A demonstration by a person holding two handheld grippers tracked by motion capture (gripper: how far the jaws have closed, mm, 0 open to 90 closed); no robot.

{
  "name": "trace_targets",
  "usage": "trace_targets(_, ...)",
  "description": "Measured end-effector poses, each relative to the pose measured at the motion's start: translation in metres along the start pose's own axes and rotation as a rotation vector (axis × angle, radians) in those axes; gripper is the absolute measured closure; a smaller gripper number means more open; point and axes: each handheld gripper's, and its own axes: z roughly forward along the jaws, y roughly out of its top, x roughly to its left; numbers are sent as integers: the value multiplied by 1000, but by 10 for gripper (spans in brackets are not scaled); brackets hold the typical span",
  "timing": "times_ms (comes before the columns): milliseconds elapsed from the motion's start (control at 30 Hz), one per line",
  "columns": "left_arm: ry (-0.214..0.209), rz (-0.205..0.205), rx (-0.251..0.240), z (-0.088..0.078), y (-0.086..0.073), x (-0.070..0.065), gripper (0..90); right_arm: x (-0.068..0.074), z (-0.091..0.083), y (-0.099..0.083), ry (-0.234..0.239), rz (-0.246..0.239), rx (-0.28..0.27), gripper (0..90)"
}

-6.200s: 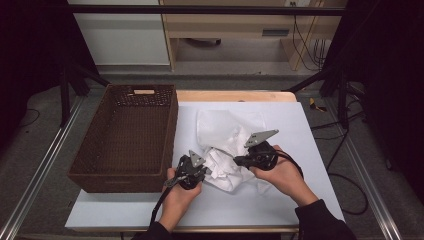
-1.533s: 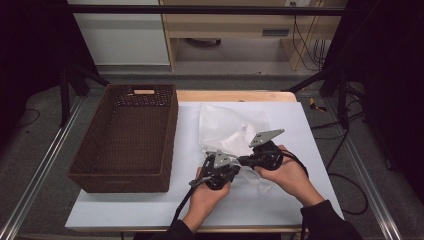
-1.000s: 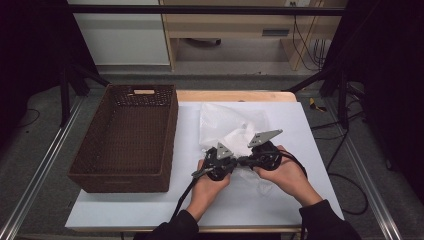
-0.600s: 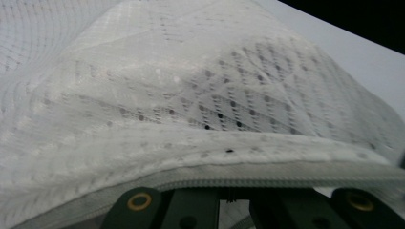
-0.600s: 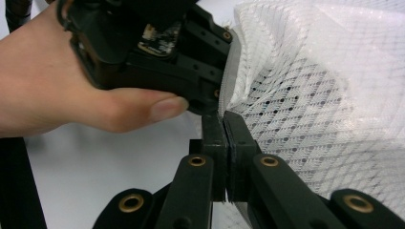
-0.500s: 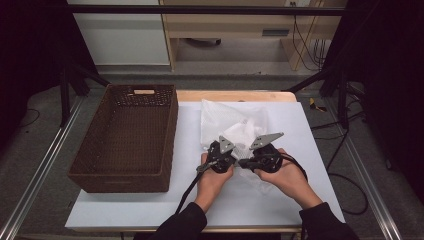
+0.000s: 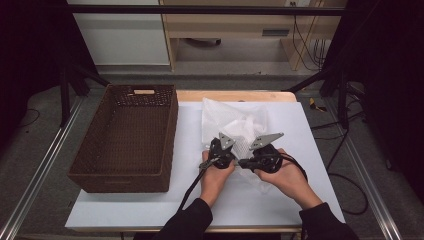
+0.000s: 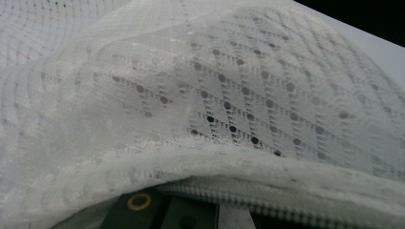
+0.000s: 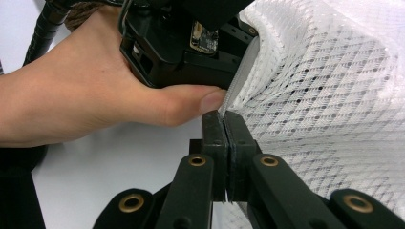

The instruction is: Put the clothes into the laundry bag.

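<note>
White mesh bag [image 7: 235, 131], table [image 7: 310, 150] centre: our right claw [image 9: 223, 119] pinches its zipper edge, left claw [image 7: 219, 150] at its 9 o'clock buried in mesh, state untellable; we risk tearing if pulled apart.

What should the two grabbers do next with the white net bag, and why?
Probably pull gently apart along the zipper. The right gripper is shut on the net bag at its zipper edge, and the left gripper sits close beside it, draped in mesh, so they look set to work it.
</note>
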Motion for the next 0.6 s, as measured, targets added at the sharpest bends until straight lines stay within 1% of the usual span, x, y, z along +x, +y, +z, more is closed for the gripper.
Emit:
trace_targets(300, 18, 5, 1, 4, 2, 1, 900, -3, 1, 0, -9, 8, -1, 895)
trace_targets(400, 24, 5, 5, 5, 2, 3, 900, -4, 3, -1, -14, 20, -3, 895)
trace_targets(500, 23, 5, 12, 6, 2, 4, 900, -5, 4, -1, -26, 20, 4, 895)
trace_targets(600, 22, 2, 16, 7, 1, 5, 900, -5, 6, 0, -25, 20, 7, 894)
